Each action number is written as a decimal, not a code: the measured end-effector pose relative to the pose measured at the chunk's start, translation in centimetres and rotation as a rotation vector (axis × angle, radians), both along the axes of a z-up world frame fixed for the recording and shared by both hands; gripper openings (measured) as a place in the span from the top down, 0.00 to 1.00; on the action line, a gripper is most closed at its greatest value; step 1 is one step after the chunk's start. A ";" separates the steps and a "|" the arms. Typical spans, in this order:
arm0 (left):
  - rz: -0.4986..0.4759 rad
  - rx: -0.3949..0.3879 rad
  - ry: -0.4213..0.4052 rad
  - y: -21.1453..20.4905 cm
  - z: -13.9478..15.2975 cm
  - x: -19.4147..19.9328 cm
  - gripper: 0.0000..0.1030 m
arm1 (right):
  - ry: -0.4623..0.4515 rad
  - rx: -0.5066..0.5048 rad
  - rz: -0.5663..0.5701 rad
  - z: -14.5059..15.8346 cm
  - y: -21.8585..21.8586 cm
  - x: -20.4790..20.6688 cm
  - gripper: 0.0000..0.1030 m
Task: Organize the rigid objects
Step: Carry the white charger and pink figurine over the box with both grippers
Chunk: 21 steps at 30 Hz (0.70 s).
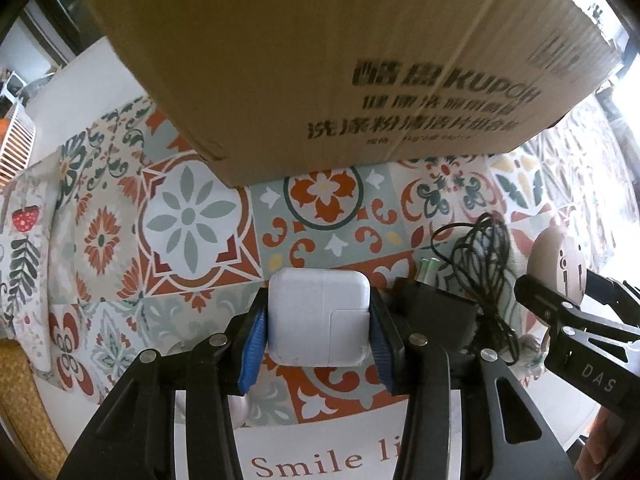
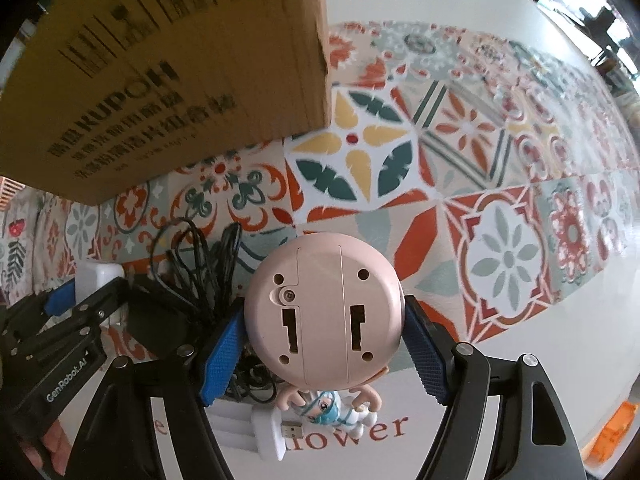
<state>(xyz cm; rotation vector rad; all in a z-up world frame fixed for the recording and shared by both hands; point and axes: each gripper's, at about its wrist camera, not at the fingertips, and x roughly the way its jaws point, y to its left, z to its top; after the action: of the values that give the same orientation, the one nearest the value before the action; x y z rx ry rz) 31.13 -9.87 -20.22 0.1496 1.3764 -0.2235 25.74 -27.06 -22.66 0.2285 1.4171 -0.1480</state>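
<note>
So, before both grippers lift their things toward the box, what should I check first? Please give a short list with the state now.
1. Left gripper shut on the white charger: ok.
2. Right gripper shut on the pink round base: ok.
3. Black cable free of both grippers: cannot tell; it lies close between them.
4. Cardboard box open on top: cannot tell, only its side shows.
5. The two grippers apart from each other: ok.

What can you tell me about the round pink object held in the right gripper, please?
The round pink object looks like smooth plastic. Its flat underside faces the right wrist camera, showing a seamed cover panel, one screw, four small round holes and two keyhole slots. The right gripper clamps its sides with blue pads, holding it above the patterned tablecloth, near the cardboard box.
</note>
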 end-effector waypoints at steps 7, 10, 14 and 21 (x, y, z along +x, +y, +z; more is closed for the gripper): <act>0.012 -0.045 -0.055 1.0 3.0 -1.1 0.56 | -0.076 -0.011 0.013 3.4 0.7 -0.5 0.27; 0.016 -0.058 -0.084 1.6 4.6 -1.5 0.56 | -0.108 -0.012 0.023 5.0 0.8 -0.7 0.27; 0.021 -0.072 -0.133 2.2 6.7 -2.7 0.56 | -0.157 -0.012 0.033 7.3 1.1 -0.8 0.27; 0.023 -0.106 -0.215 2.5 11.0 -3.3 0.56 | -0.261 -0.012 0.059 11.8 1.6 -1.4 0.27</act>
<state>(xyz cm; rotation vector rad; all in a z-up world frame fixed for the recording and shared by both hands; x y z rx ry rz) 27.86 -7.36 -9.21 0.0677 1.1494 -0.2532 24.29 -25.49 -10.83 0.1882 1.1616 -0.0753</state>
